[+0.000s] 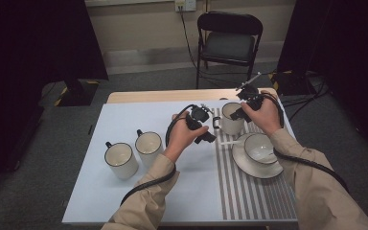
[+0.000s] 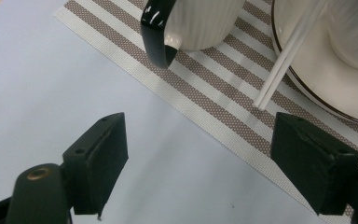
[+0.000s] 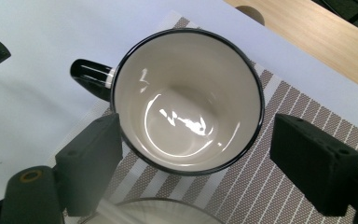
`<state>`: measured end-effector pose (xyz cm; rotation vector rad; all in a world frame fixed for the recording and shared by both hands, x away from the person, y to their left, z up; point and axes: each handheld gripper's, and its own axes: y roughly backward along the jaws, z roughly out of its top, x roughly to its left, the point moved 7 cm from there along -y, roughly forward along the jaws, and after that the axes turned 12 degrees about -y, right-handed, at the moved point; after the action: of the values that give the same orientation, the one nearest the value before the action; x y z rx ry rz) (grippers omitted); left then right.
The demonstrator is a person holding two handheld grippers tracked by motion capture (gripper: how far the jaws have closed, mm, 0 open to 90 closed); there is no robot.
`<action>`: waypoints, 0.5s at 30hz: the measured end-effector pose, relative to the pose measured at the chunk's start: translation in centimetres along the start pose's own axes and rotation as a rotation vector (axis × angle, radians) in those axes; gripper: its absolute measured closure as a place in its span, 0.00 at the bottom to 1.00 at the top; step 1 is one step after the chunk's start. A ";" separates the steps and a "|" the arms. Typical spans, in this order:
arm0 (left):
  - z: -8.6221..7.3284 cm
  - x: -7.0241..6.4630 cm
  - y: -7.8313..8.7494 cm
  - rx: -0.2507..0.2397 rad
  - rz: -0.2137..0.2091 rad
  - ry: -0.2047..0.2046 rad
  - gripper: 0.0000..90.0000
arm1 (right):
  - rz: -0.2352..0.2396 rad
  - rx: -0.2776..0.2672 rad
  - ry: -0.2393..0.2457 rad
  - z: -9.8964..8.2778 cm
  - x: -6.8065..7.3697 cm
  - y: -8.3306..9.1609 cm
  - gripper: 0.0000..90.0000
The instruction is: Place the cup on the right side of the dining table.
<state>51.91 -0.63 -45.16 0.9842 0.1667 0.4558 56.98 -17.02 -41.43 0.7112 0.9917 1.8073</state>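
While both hands hover near the back right of the table (image 1: 139, 201), the high view lays out the setup pretty well: a pale blue-grey top sheet covers most of it, with a strip of bare wood showing along the far edge, and a striped placemat (image 1: 249, 196) runs down the right side. On the mat stands a white mug (image 1: 231, 118) with a dark rim, its handle pointing left, and just in front of it a saucer (image 1: 249, 165) carrying a bowl-like cup (image 1: 260, 147) with a white spoon (image 1: 230, 142) sticking out to the left. Two more mugs (image 1: 120, 160) (image 1: 148, 146) sit side by side on the plain sheet, well apart from the mat. Room-wise it's grey carpet, a black folding chair (image 1: 228, 43) against the back wall, a wall socket with cables, and dark curtains on both sides. The left gripper (image 1: 202, 125) is just left of the mug, the right gripper (image 1: 247, 103) right over it. Left gripper view: jaws spread wide with nothing between them, looking down at the mat's edge (image 2: 205, 112), the mug's black handle (image 2: 156, 32) and the white spoon handle (image 2: 284, 60) ahead. Right gripper view: jaws also wide open, straddling the mug (image 3: 189, 100) from above without gripping it, empty inside, wood edge (image 3: 317, 37) beyond
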 end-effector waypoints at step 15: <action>-1.0 -0.7 0.9 -0.006 -0.016 -0.002 0.22 | 0.008 0.011 0.018 -0.8 1.0 0.4 0.18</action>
<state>50.65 0.22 -45.01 0.9770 0.1717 0.4404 55.75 -16.43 -41.47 0.7076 1.0133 1.8189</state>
